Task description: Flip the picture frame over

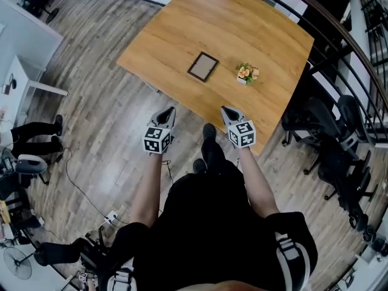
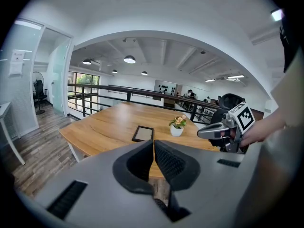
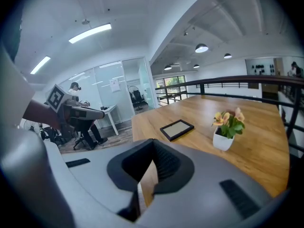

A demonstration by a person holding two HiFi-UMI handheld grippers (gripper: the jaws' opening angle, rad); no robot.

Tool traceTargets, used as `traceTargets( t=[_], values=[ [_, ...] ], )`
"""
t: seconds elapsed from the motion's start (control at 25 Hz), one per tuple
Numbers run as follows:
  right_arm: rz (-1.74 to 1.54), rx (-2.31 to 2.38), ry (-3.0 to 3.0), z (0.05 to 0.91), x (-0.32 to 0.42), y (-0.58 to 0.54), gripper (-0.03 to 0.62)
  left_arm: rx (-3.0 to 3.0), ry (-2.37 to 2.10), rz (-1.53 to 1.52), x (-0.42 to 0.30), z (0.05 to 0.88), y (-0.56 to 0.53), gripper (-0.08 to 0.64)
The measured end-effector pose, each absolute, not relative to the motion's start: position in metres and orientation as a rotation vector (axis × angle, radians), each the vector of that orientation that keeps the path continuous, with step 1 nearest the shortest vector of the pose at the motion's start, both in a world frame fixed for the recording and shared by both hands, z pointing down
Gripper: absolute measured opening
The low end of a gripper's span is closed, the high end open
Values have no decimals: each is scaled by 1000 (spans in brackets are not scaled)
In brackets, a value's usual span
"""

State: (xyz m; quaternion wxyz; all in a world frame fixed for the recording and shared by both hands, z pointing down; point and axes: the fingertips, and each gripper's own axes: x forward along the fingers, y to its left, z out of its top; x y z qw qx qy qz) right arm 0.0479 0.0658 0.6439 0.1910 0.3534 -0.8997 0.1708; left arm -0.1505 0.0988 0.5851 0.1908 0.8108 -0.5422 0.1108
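**Item: picture frame [image 1: 202,66] – dark rim, pale panel, rectangular, lying flat on the wooden table [image 1: 182,23].**

- Views: only the head view takes in the whole tabletop, with the frame at twelve o'clock from my two grippers. The left gripper view adds the frame's long side running away from me. The right gripper view shows it cornerwise, with the rim standing slightly proud of the panel.
- Left gripper [image 1: 168,112]: jaws together, nothing between them.
- Right gripper [image 1: 225,110]: jaws together, nothing between them.
- Both grippers are held near the table's near edge, well apart from the frame.
- Neighbour: small white pot of flowers [image 1: 247,73] at three o'clock of the frame, near but not touching.
- Clearance: there is bare wood round the frame at six, nine and twelve o'clock, and it sits well in from every table edge.
- Beyond the table: dark railing [image 1: 339,47] along the far side and office chairs [image 1: 327,126] at three o'clock.
- Floor – wood planks under my feet.
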Motion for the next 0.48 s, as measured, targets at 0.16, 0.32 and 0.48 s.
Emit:
traceTargets(
  t=[0.16, 0.32, 0.48],
  values=[
    [500, 980, -2510, 653, 49, 45, 8, 2260, -1510, 320, -147, 594, 78, 26],
    [515, 967, -2499, 662, 51, 22, 8, 2249, -1503, 329, -143, 600, 53, 26],
    [532, 952, -2503, 666, 45, 3, 8, 2235, -1505, 349, -146, 601, 38, 26]
  ],
)
